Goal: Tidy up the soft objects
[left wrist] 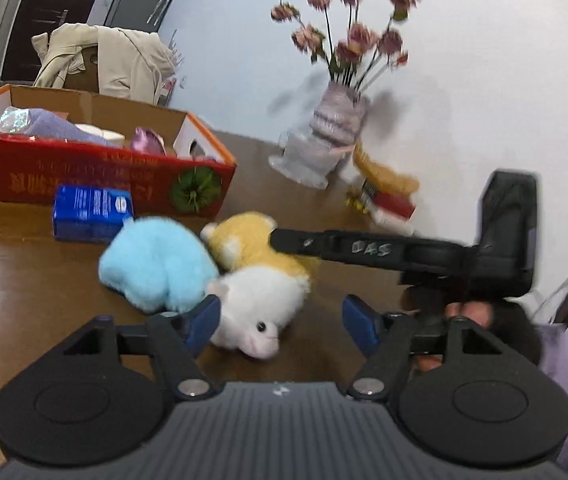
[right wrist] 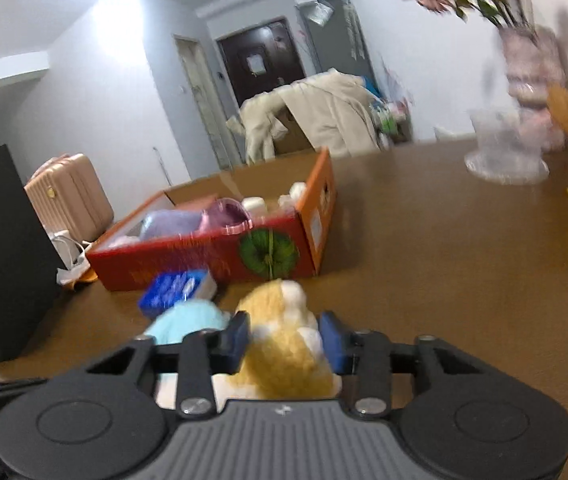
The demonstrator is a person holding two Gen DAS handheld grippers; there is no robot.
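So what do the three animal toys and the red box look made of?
Blue toy, yellow toy and white toy: plush fabric, going by their fluffy, matte pile and rounded shapes. Red box: printed cardboard, since its inner walls are plain brown and its edges thin; the finish is unclear.

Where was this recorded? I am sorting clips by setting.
Most likely a home, in a dining or living area: a wooden table with a vase of flowers, a coat draped over a chair, and a suitcase near an entry door.
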